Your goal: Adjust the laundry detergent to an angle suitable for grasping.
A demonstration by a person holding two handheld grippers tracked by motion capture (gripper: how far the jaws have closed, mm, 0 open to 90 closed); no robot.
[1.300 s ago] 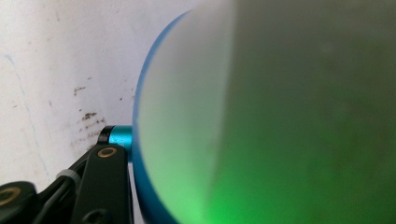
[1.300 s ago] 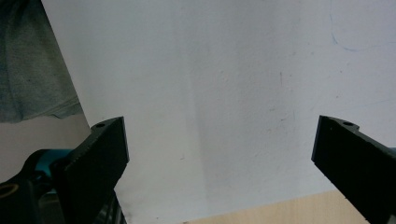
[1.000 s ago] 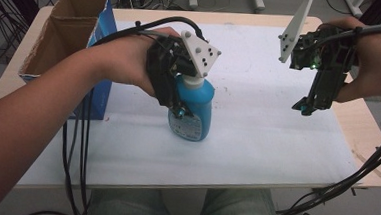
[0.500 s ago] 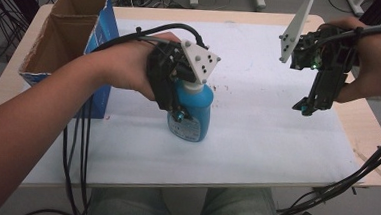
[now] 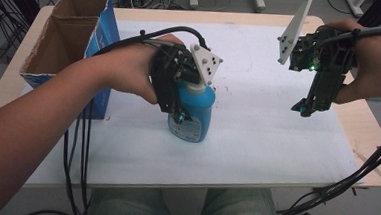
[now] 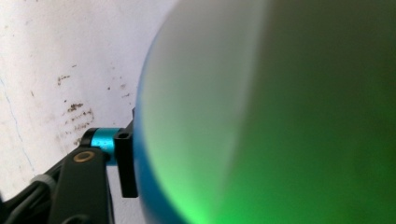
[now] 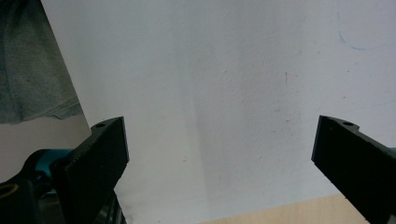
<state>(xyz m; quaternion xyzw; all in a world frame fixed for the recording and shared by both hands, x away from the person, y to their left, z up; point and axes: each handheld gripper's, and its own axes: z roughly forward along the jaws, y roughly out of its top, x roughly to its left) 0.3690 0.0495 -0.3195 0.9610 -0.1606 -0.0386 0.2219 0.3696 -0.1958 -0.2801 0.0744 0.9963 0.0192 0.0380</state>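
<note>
Bottle (image 5: 194, 112) label unreadable, gripped by left tool (image 5: 176, 99).

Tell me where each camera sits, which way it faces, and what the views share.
High view: above the person's side, looking forward and down on the table; both forearms, left gripper, right gripper.
Left gripper view: on the left gripper, pressed against the blue bottle; one jaw visible.
Right gripper view: on the right gripper, facing down; jaws apart.
Shared: the white table cover, bottle.
</note>
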